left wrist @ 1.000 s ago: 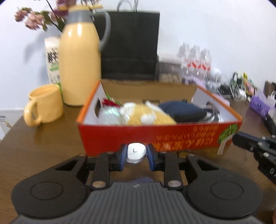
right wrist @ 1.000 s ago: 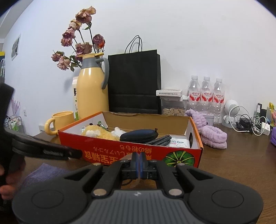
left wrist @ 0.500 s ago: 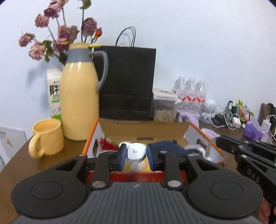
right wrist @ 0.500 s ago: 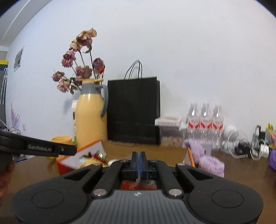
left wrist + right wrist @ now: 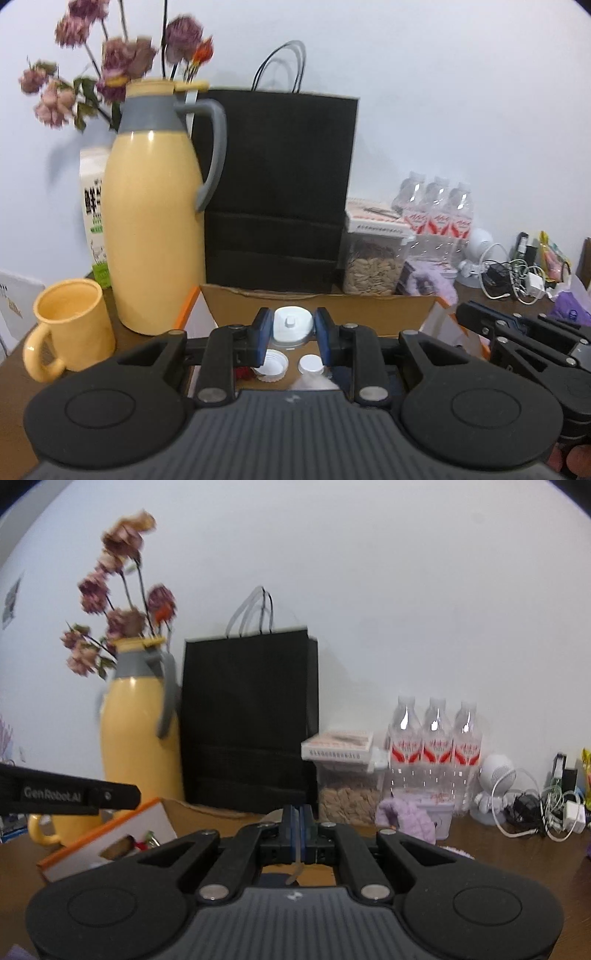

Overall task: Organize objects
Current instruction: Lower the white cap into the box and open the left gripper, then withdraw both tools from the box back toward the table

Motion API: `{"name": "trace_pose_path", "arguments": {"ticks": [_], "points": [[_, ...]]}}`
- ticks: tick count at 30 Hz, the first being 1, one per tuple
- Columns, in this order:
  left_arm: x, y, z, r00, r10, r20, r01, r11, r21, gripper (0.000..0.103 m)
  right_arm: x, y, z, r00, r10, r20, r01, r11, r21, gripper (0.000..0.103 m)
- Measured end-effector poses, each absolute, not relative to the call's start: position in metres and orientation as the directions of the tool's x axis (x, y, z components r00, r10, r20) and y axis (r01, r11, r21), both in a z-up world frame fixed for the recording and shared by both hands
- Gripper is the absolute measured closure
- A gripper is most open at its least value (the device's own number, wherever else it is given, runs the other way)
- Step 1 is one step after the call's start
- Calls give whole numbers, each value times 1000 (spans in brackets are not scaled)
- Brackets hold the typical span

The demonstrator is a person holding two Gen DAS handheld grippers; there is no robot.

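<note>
White plastic sat clamped in the left claw (image 5: 291, 328): a small white cap-like piece (image 5: 291, 325) with a nub on top, pinched between the two blue pads (image 5: 263, 328) and held up over the open cardboard box (image 5: 317, 302). Down inside the box, right below that grip, lay a ribbed white bottle cap (image 5: 272, 364) and a smaller white lid (image 5: 311, 364) just beside it, with something red (image 5: 243, 372) at the left, too hidden to name. Over in the right wrist view, the right claw (image 5: 298, 829) was pressed fully together, and a thin translucent strip (image 5: 297, 864) hung down from between its pads; what it was I could not tell. That claw hung over the box too, whose orange-edged side wall (image 5: 110, 830) showed at the left. Behind the box on the brown table (image 5: 14, 384) stood a yellow thermos jug (image 5: 151, 229) with dried flowers (image 5: 114, 62) behind it, a yellow mug (image 5: 70, 339), a black paper bag (image 5: 280, 192), a clear container of seeds (image 5: 373, 266) and three water bottles (image 5: 434, 746).
</note>
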State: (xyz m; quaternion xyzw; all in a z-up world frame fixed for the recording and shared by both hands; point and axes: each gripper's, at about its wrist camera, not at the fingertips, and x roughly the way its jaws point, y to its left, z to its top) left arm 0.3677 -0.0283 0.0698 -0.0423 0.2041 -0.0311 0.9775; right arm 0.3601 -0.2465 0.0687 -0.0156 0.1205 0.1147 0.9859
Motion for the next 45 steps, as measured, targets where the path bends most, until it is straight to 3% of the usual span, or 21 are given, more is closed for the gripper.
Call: {"name": "trace_pose_path", "arguments": {"ticks": [11,12,13,14,15,16,17,18,19,21,39,45], "points": [[404,-23,45,875,-75,-478,47,996,-70,74,398,-252,40,905,228,-359,-247,969,-8,100],[405,-23,43,874,-76,-481,49,997,-67,65,399,-251,38,901,228,-369,-248,969,-7,97],[405,-23,42,873,-76,-483,52,997,-64,46,399,-251,37,898,228,-377,-249,968,-9,94],[404,-24,42,874,-69,-481,48,997,-56,34,399,-250,36,897,223,-382,-246,969,-12,93],[402,-24,42,879,-57,-473,39,998,-47,13,398,-250,35,895,220,-388,-245,969,-15,84],[401,-25,42,887,-46,-460,32,999,-38,0,397,-249,35,894,219,-391,-244,970,-14,63],[400,-26,42,895,-38,-445,26,999,-32,0,396,-250,35,896,216,-389,-240,971,-13,49],[399,-26,43,899,-32,-437,21,999,-30,0,394,-250,35,900,210,-381,-234,972,-16,25],[399,-26,42,898,-36,-438,24,999,-33,0,392,-250,36,906,207,-370,-231,973,-22,10],[400,-27,41,894,-43,-447,30,999,-34,0,388,-249,38,913,211,-349,-236,971,-30,3],[366,-16,54,925,-18,-379,3,999,-40,0,343,-237,48,956,195,-217,-222,969,-111,0],[349,-9,51,923,5,-385,-22,999,-39,0,320,-234,42,959,185,-216,-219,965,-142,0]]}}
